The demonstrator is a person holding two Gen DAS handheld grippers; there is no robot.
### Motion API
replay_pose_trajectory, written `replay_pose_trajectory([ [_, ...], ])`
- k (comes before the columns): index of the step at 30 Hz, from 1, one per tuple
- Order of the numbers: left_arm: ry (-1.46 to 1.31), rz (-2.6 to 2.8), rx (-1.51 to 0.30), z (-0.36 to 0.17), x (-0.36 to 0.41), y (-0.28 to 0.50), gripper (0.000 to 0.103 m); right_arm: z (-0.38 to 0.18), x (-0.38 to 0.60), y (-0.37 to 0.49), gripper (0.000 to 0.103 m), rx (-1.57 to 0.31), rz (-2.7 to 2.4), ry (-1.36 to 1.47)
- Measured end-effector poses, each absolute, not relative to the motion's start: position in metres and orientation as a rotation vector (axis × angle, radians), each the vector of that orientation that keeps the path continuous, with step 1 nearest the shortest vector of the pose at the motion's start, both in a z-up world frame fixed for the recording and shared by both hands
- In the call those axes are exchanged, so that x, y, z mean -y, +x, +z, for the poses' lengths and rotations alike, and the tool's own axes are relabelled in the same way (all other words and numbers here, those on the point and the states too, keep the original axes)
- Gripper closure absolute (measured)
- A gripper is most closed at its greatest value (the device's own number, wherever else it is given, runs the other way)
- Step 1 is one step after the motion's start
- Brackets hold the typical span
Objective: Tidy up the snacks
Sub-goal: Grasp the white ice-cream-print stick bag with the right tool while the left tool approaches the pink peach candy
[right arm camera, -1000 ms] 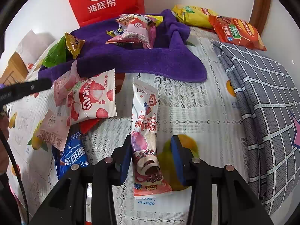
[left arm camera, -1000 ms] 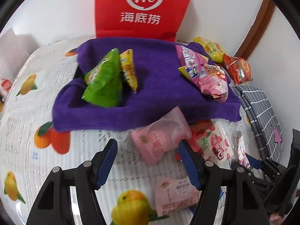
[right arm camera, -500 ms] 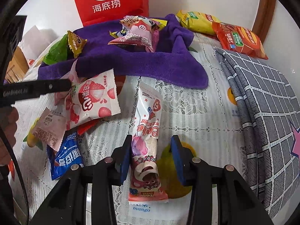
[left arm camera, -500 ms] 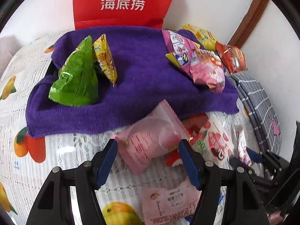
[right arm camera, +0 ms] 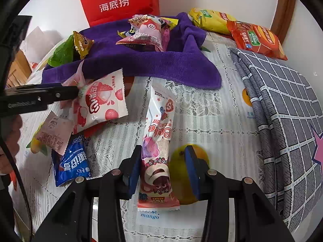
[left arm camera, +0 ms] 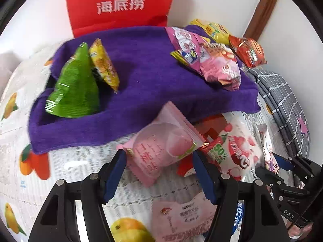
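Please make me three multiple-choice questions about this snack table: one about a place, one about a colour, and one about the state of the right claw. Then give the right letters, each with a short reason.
1. Where does the green packet lie?
A. on the purple towel
B. on the floor
C. in a drawer

2. What colour is the bag that stands behind the towel?
A. blue
B. white
C. red

3. How does the right claw stand at the long pink packet?
A. shut tight on it
B. open, with the packet between its jaws on the tablecloth
C. holding it high in the air

Answers:
1 A: the packet rests in a fold of the towel.
2 C: the bag is red with white print.
3 B: a gap shows between the packet and one jaw, and the packet lies flat.
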State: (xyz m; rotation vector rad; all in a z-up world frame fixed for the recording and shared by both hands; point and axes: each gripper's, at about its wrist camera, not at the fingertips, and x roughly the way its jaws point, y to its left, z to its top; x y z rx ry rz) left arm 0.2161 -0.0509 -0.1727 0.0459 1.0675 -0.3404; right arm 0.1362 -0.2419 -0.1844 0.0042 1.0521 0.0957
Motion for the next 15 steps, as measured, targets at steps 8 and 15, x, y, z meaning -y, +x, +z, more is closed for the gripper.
replay_pose_trajectory([
  [8, 0.071, -0.322, -1.036, -0.177, 0.059, 0.225, 0.041, -0.185, 0.246, 0.140, 0.061, -1.047, 0.083, 0.007],
  [15, 0.061, -0.318, -1.029, -0.173, 0.048, 0.219, 0.071, -0.184, 0.249, 0.137, 0.082, -1.038, 0.066, 0.015],
])
